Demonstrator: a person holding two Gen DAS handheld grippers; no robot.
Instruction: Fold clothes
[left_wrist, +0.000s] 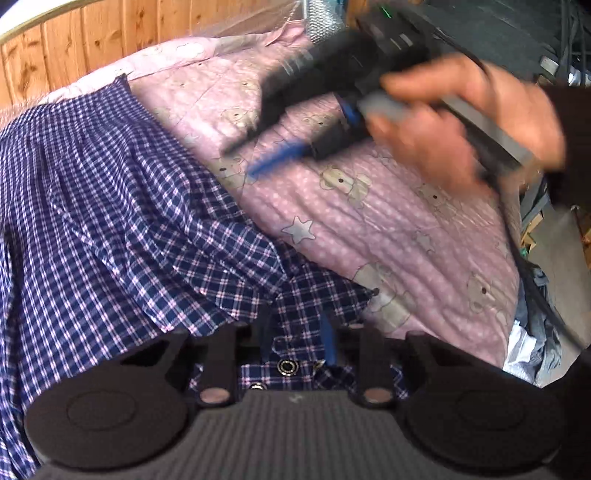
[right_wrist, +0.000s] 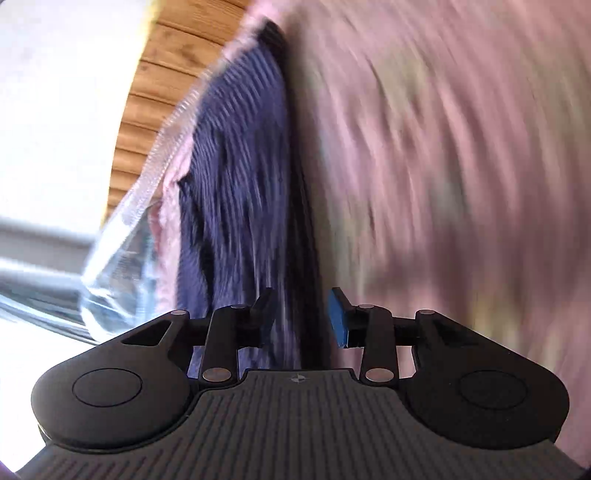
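A navy and pink checked shirt (left_wrist: 110, 206) lies spread on a pink bear-print quilt (left_wrist: 388, 221). My left gripper (left_wrist: 297, 332) has its fingers around a bunched part of the shirt near its snap buttons, and the cloth fills the gap between them. My right gripper (left_wrist: 255, 155) shows blurred in the left wrist view, held in a hand above the quilt, apart from the shirt. In the right wrist view the right gripper (right_wrist: 301, 317) is open and empty, with the blurred shirt (right_wrist: 240, 177) ahead of it.
A wooden panelled wall (left_wrist: 92, 33) runs behind the bed. Dark equipment and clutter (left_wrist: 517, 33) stand at the far right. Pale clothes (left_wrist: 528, 350) lie beside the bed's right edge. The right wrist view is heavily motion-blurred.
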